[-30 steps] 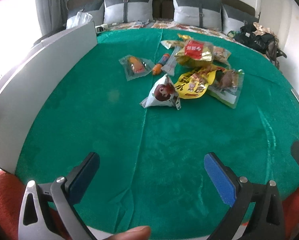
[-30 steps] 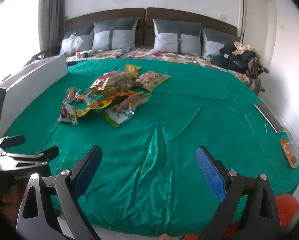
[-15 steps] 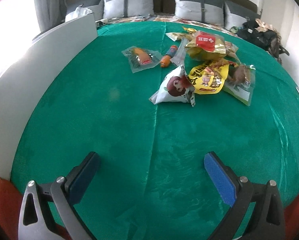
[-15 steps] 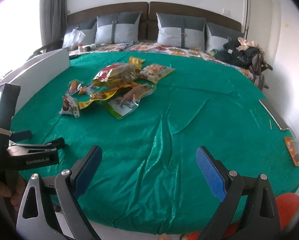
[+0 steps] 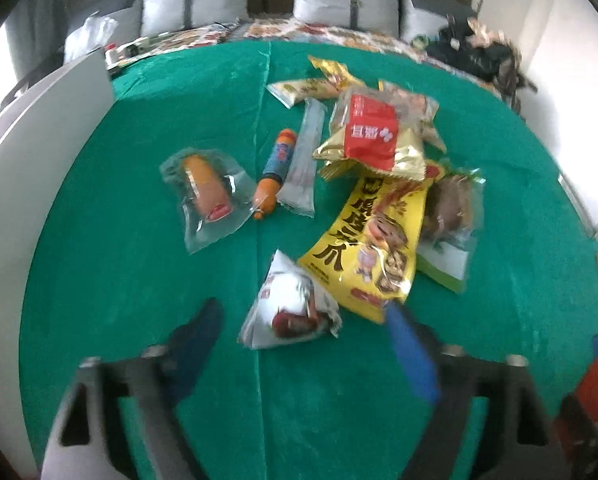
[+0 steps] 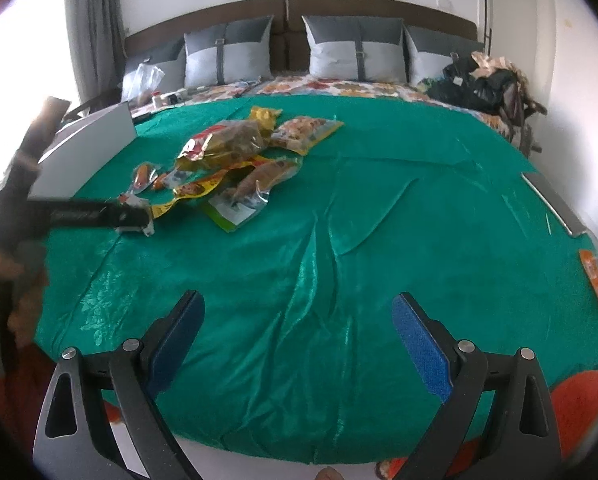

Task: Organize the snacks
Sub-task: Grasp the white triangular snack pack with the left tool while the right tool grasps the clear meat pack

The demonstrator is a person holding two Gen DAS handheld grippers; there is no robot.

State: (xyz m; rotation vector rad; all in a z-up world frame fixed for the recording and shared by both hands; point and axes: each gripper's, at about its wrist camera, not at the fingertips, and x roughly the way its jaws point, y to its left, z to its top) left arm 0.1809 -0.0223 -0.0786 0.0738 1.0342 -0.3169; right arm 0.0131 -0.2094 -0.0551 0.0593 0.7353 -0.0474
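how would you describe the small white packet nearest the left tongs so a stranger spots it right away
Start at the green cloth on the bed and find the snack pile in its middle. At the pile's near edge, between the closing left tongs, lies a small white pyramid-shaped packet with a brown cartoon face. It touches the big yellow bag, but it alone is white and puffed up rather than flat.
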